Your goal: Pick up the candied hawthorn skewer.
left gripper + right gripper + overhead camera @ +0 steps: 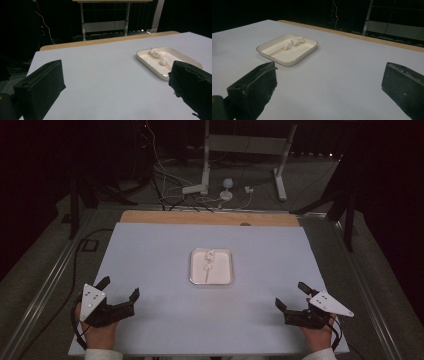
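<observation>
The shallow cream rectangular tray sits in the middle of the pale grey table sheet, well ahead of both tools and between their lines of reach. In it lies a thin wooden skewer carrying a few small white soft pieces, threaded toward the skewer's far end. The left gripper rests near the table's front edge with its black jaws spread wide and nothing between them; from its own camera the tray lies forward and off to the right. The right gripper mirrors it, jaws equally wide and empty, with the tray forward and to its left.

The risks ahead come mostly from how slight the skewer is. It lies flat on the tray floor, so blunt pads coming down over it may close on air or pin it against the tray instead of lifting it. A jaw that catches the raised rim could shove or tip the light tray across the smooth sheet. Squeezing the white pieces rather than the stick would likely squash or tear them, and pulling one off with the stick held loosely could let the skewer swing or spring out of the tray. With both tools converging on so small a target, their jaws could also knock together.
</observation>
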